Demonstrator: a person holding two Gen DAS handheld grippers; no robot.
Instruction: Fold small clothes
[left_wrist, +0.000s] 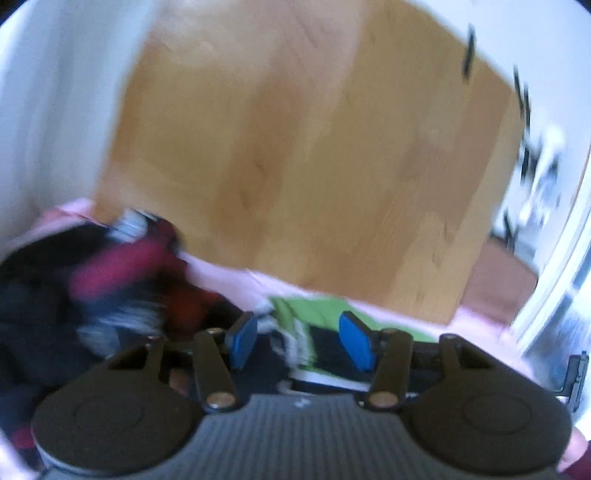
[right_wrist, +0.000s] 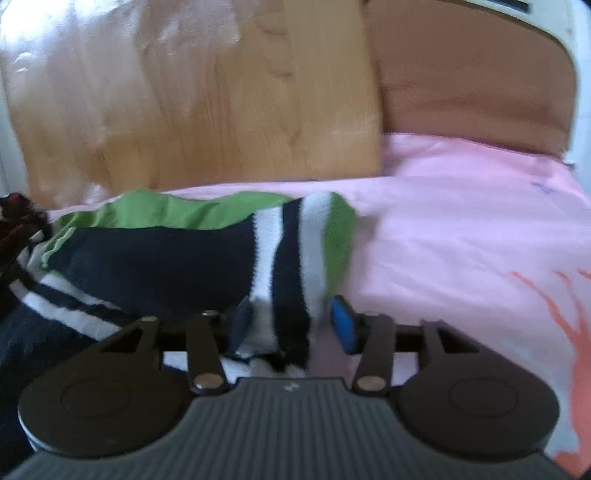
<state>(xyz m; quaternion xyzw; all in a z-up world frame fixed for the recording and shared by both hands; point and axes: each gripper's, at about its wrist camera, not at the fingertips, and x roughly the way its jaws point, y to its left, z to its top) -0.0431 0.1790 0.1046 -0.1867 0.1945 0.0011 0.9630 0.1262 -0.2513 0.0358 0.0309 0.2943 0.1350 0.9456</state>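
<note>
Though half-open about its striped end, right claw (right_wrist: 291, 323) slack — garment (right_wrist: 166, 258) lengthwise leftward; left claw (left_wrist: 300, 339) half-open, empty.

Daylit; left view heavily motion-blurred, right softer; glare upper-left on headboard (right_wrist: 192, 96); fisheye-curved edges.

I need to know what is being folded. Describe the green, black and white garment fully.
The striped garment looks like soft knit: black body, white bands, green edges. It lies crumpled on the pink bedsheet, beside a dark clothes pile. One striped end lies between the right gripper pads, which stand apart.
</note>
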